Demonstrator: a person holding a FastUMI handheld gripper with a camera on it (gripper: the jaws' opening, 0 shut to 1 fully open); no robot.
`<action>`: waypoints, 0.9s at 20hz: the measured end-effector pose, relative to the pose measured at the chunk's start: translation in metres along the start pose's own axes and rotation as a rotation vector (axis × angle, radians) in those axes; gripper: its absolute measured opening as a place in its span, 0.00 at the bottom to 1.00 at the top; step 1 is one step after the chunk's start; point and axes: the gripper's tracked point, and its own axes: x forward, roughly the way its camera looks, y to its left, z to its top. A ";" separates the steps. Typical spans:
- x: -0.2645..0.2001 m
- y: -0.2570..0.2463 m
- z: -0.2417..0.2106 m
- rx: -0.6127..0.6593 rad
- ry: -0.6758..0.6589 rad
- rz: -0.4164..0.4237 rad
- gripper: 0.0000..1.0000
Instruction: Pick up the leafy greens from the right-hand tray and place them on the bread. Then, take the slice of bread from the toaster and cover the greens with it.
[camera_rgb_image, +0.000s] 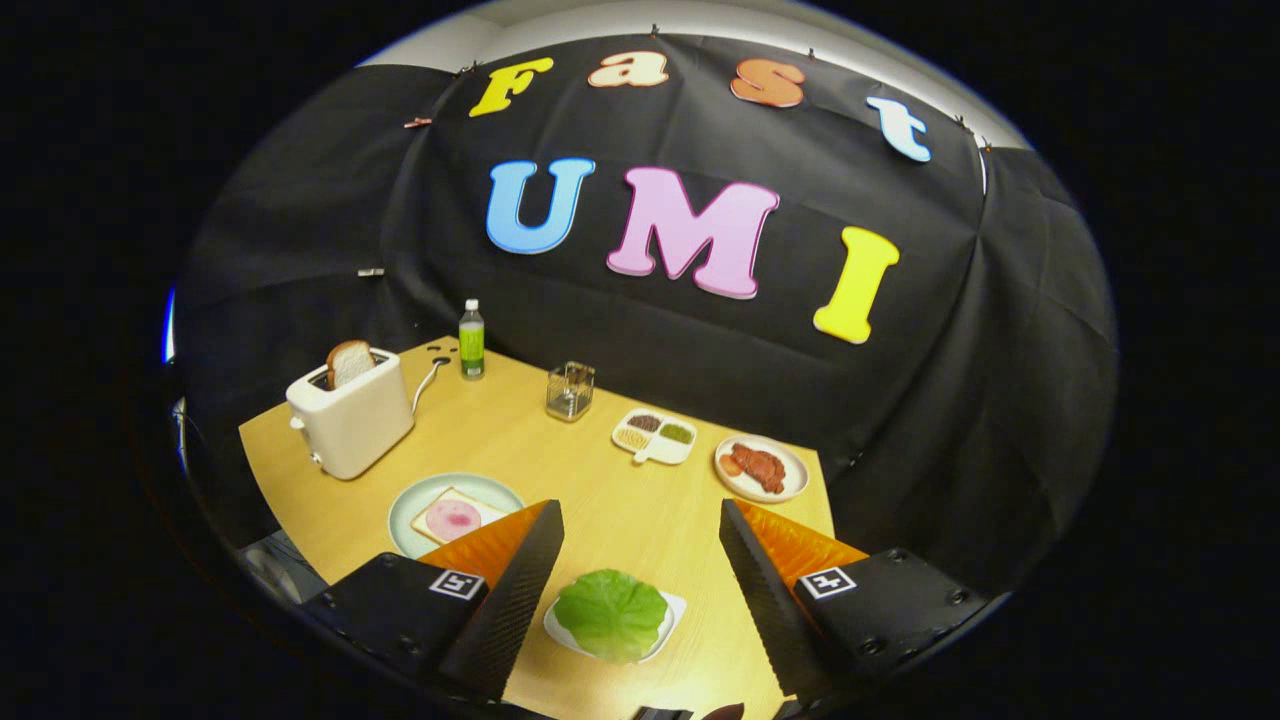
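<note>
Leafy greens (611, 613) lie flat on their small white tray (672, 612), low between my gripper (640, 530)'s wide-apart, empty fingers, so I judge I need only descend, with the plated bread (462, 516) beyond the left finger.

black cloth wall (700, 330); wooden table (620, 510)
</note>
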 end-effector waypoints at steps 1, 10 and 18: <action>0.005 0.000 -0.015 0.007 0.043 0.010 0.98; 0.060 0.010 -0.148 -0.059 0.380 0.093 0.95; 0.092 0.025 -0.210 -0.046 0.573 0.147 0.71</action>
